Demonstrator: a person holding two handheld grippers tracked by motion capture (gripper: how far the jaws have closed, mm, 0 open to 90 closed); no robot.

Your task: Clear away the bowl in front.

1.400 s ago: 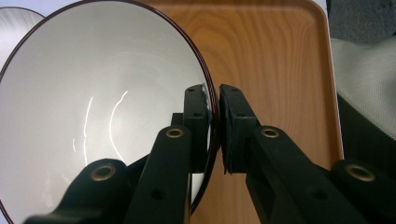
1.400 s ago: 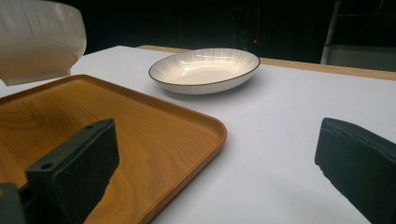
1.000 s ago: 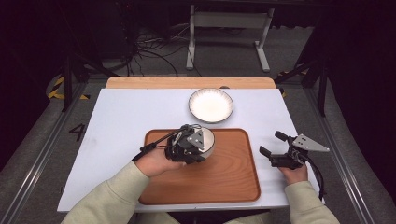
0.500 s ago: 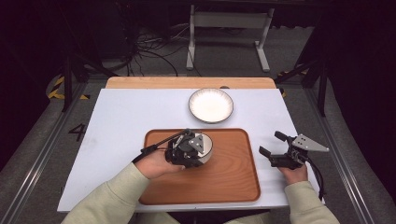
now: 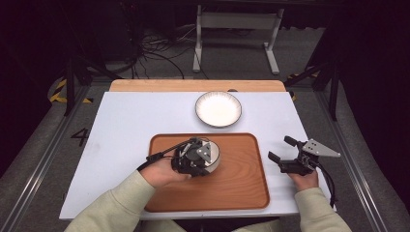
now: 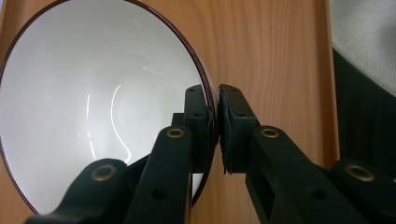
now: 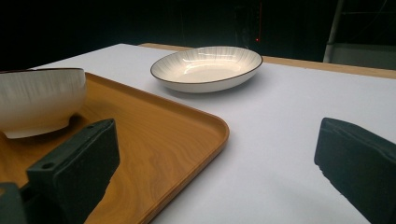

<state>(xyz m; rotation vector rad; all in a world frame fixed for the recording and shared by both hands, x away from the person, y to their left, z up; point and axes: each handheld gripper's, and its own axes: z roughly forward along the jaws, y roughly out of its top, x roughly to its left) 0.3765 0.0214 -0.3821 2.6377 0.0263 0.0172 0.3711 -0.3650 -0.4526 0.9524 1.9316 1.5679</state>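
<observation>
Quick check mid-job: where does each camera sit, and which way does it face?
High view: overhead, looking forward and down on the tray; forearms, both grippers show.
Left gripper view: along its jaws, pinching the bowl rim.
Right gripper view: low, across the table toward the plate; open jaws.
Shared: bowl and tray, in all three.

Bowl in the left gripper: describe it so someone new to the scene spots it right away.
Start at the wooden tray on the near half of the white table. The bowl sits on the tray's left part, its rim pinched by the left gripper. Unlike the shallow plate lying beyond the tray on the bare table, it is deep, white with a dark rim.
</observation>
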